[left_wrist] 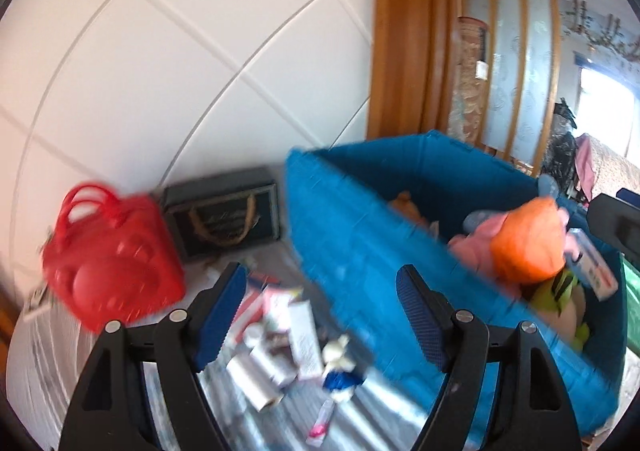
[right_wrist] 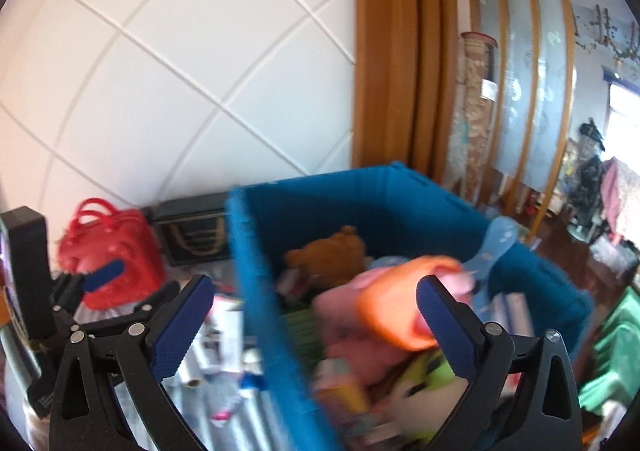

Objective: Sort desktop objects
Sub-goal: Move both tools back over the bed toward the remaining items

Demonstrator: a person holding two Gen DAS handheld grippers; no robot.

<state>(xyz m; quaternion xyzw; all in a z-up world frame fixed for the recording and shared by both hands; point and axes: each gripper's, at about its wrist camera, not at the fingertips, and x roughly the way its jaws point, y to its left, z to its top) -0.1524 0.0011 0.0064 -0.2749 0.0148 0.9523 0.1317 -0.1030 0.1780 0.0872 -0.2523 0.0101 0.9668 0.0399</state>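
Both claws agape — blue bin (right_wrist: 400, 203) likely beyond right claw (right_wrist: 312, 323).

We see a blue bin (left_wrist: 360, 251) of ribbed plastic, a red plastic basket (left_wrist: 108, 267), soft cloth toys (right_wrist: 332, 247) (fuzzy), and glossy wood door frame (right_wrist: 392, 51).

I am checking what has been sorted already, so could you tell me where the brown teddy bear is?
The brown teddy bear lies inside the blue bin, near its far left corner in the right wrist view, behind the pink and orange plush toy.
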